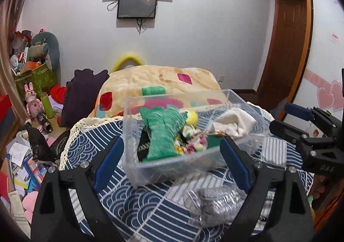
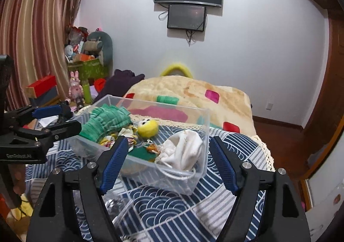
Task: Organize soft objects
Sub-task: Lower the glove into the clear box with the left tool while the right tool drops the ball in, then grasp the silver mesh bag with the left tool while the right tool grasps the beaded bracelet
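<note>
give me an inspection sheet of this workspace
surface: blue wave-patterned cloth with a lace edge
job's things: clear plastic bin holding green knit gloves, a yellow plush ball, a white cloth pouch and floral fabric
clutter: bagged grey item lying in front of the bin
grippers: left gripper and right gripper both open, nothing between the jaws
cables: wires hanging below the small wall screen
surroundings: patterned blanket, striped curtain, toy pile
</note>
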Tool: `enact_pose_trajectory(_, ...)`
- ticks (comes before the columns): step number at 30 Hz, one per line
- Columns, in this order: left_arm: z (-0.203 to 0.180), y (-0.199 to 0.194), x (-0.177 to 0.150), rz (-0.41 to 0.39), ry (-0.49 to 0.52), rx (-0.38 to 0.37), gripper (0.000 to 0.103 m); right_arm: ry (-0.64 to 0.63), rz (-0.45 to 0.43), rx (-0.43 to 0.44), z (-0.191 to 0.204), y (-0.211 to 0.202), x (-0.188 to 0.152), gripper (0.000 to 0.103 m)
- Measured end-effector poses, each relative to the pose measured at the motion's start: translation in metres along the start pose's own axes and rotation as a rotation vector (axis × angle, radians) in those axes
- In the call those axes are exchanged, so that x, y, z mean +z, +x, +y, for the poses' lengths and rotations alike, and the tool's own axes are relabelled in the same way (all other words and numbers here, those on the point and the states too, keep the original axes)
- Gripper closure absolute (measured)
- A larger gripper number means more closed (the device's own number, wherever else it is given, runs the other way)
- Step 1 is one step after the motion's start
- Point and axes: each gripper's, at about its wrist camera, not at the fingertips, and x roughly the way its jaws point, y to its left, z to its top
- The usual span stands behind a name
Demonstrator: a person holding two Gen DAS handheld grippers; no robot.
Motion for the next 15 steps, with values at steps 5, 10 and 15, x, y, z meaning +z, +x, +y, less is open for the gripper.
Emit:
enact_pose_trajectory(5, -0.011, -0.002, -0.02, 0.05, 0.0, -0.034, 0.003, -0.012, 0.002, 0.014, 0.003, -0.013, -0.01, 0.025)
enact_pose_trajectory(10, -0.026, 0.009, -0.042, 0.128, 0.004, -0.071, 0.003, -0.02, 0.036, 0.01, 0.004, -0.017, -0.029, 0.025)
enact_pose_trajectory(15, -0.042, 0.026, -0.057, 0.203, 0.021, -0.111, 0.003, 0.0, 0.079, 0.003, -0.005, -0.016, -0.048, 0.025)
